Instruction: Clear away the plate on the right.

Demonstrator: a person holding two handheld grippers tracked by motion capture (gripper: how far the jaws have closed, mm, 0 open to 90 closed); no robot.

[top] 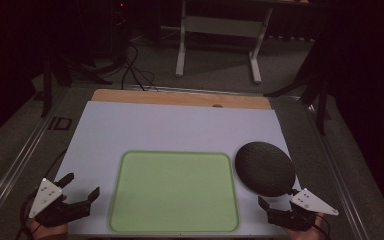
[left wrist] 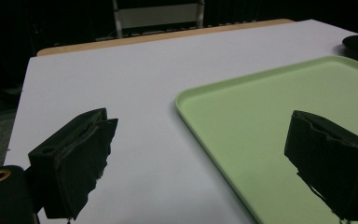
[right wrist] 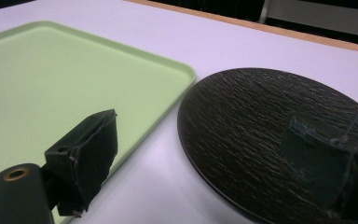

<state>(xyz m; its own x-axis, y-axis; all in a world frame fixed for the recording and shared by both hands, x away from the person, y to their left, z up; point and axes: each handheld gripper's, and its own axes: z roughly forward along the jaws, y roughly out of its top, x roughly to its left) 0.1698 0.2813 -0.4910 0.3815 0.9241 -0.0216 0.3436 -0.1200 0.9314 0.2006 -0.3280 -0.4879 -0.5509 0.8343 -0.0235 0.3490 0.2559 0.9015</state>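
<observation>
A pale green tray (top: 174, 192) with nothing on it lies at the front middle of the white mat. To its right rests a dark round plate (top: 265, 168) with a wood-grain surface, also bare. My left gripper (top: 83, 186) is at the front left corner, open, its jaws wide apart over the mat and the tray's left rim (left wrist: 186, 112). My right gripper (top: 276, 202) is at the front right, open too. In the right gripper view one jaw stands over the tray's edge (right wrist: 168, 88) and the other over the plate (right wrist: 251, 121). Nothing lies between either pair of jaws.
The white mat (top: 180, 125) covers a wooden tabletop whose far strip (top: 180, 97) shows. Metal rails run along both sides of the table. Beyond it, a white table frame (top: 182, 45) and cables (top: 135, 75) sit on the dark floor.
</observation>
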